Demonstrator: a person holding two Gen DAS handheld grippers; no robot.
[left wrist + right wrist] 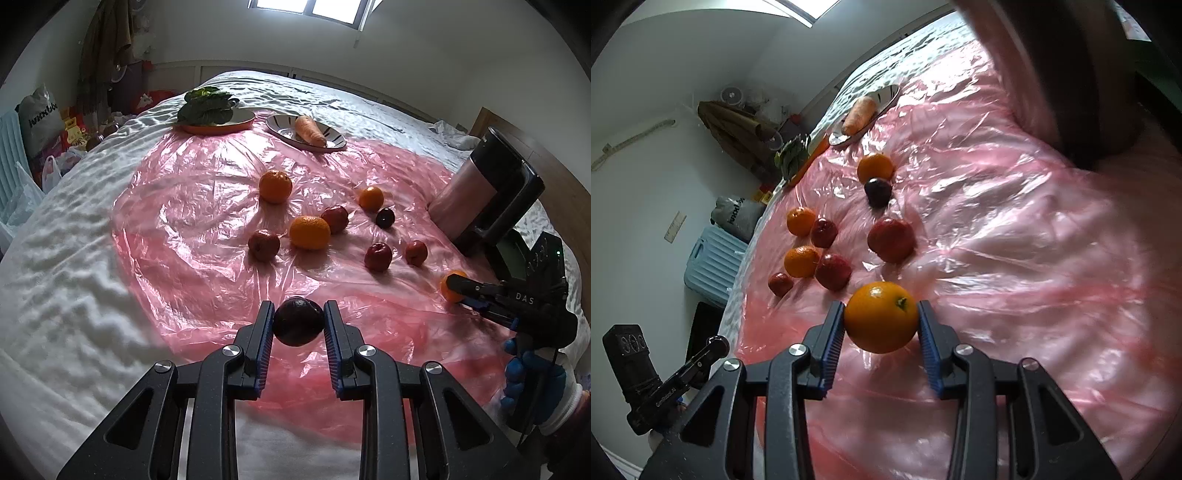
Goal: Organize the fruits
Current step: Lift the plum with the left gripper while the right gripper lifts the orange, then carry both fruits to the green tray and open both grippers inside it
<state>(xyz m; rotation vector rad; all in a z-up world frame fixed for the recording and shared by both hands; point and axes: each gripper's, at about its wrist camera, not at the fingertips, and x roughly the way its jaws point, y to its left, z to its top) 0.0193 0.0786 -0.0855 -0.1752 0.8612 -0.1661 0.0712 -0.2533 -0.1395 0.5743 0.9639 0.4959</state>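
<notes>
Fruits lie scattered over a crinkled pink plastic sheet (207, 206) spread on a white bedcover (66, 280). In the left wrist view the left gripper (298, 322) sits at bottom centre, its two blue-padded jaws pressed against a dark plum (298, 326), which is clamped between them just above the sheet. Up the frame from it, near the middle, sits a loose cluster: an orange (309, 232) touching a red apple (335, 218), another red apple (263, 245) just to its left, and a larger orange (275, 186) above them. Right of centre are a small orange (371, 198) with a second dark plum (385, 218) just beside it, and two more red apples (378, 256) (416, 252) lower down.

At the right edge of that view the right gripper (455, 290) is closed around an orange (448, 280), held by a blue-gloved hand (524, 380). The right wrist view shows this closely: the right gripper (881, 320) has both blue pads against the sides of that orange (881, 316), at lower centre, over the pink sheet.

Along the top of the left view, an orange-rimmed plate (221, 127) carries leafy greens (207, 105), and a patterned plate (332, 142) beside it holds a carrot (310, 130). A dark cylindrical container (480, 199) lies tilted at the right.
</notes>
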